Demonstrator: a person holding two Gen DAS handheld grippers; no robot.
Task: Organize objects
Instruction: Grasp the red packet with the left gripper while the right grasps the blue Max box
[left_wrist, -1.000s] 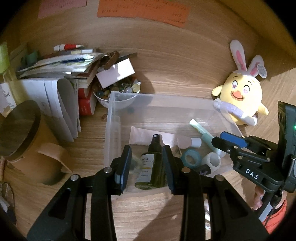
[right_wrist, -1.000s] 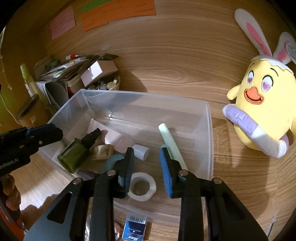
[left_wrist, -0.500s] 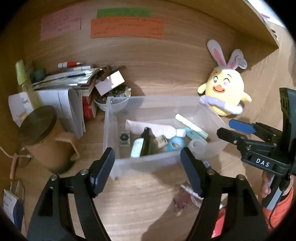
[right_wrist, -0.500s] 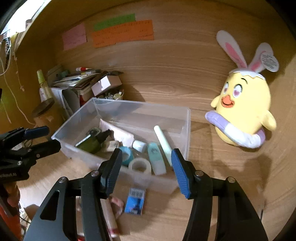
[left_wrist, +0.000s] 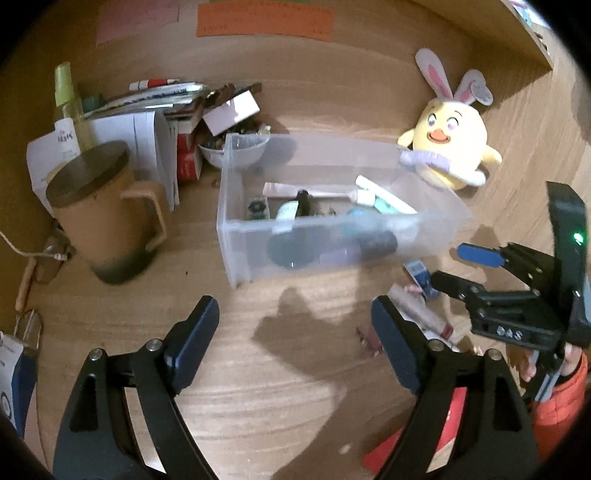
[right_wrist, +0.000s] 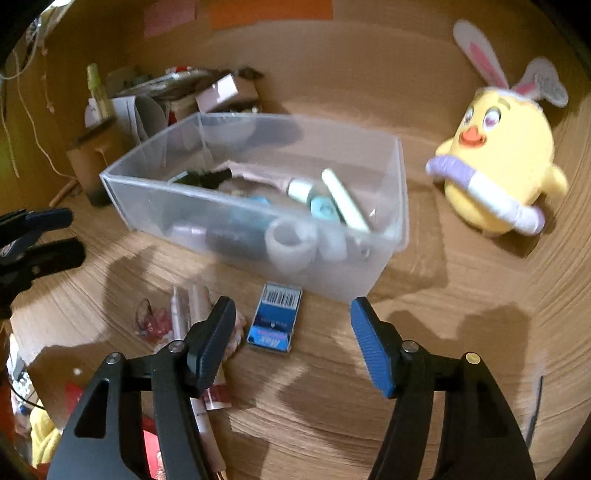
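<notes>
Right wrist: translucent rectangular plastic bin (right_wrist: 155, 199), wood-grain desk (right_wrist: 424, 332).

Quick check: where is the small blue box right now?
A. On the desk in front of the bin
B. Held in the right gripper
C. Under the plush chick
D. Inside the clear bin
A: the small blue box lies flat on the desk just outside the clear bin's near wall, ahead of the open right gripper.

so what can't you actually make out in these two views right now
- Items low in the clear bin, both views: frosted front wall and motion blur smear them into dark and pale shapes.
- Writing on the orange note, left wrist view: too small.
- Tubes on the desk, right wrist view: partly behind the right gripper finger.
- Red packet, left wrist view: covered by the left gripper.
</notes>
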